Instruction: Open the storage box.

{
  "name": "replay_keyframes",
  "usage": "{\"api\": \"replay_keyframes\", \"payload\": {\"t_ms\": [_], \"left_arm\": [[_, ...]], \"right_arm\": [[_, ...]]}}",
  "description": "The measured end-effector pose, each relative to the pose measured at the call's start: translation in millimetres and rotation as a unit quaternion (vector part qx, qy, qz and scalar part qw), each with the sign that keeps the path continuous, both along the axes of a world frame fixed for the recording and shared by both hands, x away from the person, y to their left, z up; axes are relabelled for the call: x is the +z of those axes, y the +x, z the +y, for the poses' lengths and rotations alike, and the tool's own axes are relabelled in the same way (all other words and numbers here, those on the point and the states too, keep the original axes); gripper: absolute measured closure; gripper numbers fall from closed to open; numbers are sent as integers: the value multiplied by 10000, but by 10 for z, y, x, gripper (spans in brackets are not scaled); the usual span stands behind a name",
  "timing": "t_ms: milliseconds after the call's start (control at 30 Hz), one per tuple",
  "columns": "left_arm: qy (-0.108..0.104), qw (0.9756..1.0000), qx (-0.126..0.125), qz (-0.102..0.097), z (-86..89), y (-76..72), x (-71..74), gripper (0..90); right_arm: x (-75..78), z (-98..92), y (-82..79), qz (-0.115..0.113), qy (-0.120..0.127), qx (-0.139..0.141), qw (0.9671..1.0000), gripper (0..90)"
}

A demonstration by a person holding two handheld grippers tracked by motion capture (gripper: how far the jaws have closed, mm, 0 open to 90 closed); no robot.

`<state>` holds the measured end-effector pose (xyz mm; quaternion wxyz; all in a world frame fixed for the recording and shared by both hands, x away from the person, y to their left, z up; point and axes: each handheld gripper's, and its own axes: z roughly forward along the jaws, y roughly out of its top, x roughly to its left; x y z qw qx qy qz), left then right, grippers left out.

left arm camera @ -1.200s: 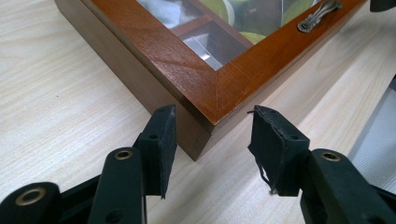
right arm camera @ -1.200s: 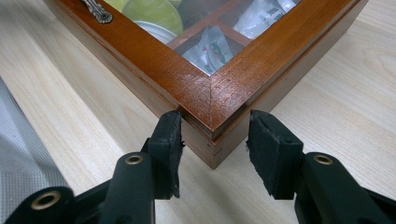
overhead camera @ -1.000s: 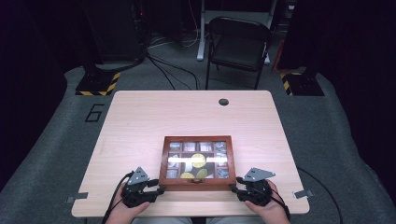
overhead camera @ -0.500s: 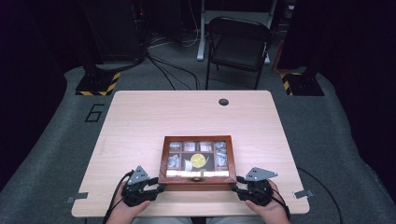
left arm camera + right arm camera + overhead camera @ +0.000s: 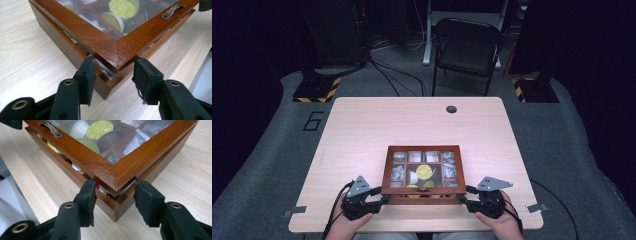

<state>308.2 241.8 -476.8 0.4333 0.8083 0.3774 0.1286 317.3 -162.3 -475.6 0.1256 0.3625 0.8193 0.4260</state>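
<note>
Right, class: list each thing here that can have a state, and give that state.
Brown wooden box with glass lid: ajar, a gap shows under the lid at both near corners.
Left gripper: jaws just opening, lid corner between them.
Right gripper: jaws just opening, lid corner between them.
Black folding chair: unfolded, empty.

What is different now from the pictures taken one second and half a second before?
The left hand-held gripper and the right hand-held gripper have just been opening their jaws, letting go of the near corners of the lid, which stay between the jaws. The lid seems to have sunk slightly and lies almost shut over the box. Grippers, box and table kept their places.
</note>
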Motion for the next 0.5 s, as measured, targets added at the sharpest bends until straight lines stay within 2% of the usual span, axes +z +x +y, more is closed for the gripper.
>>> {"api": "replay_keyframes", "payload": {"t_ms": [233, 367, 400, 500], "left_arm": [[-30, 10000, 27, -7, 1, 4, 63, 487], [-71, 9999, 42, -78, 7, 12, 127, 481], [-143, 9999, 67, -60, 9, 22, 155, 479], [-173, 9998, 53, -48, 17, 38, 190, 470]], "right_arm": [[48, 2, 8, -21, 47, -73, 10000, 475], [100, 6, 27, -76, 76, -108, 9999, 466], [140, 7, 37, -139, 57, -72, 9999, 461], [180, 6, 45, -214, -3, -44, 9998, 461]]}}
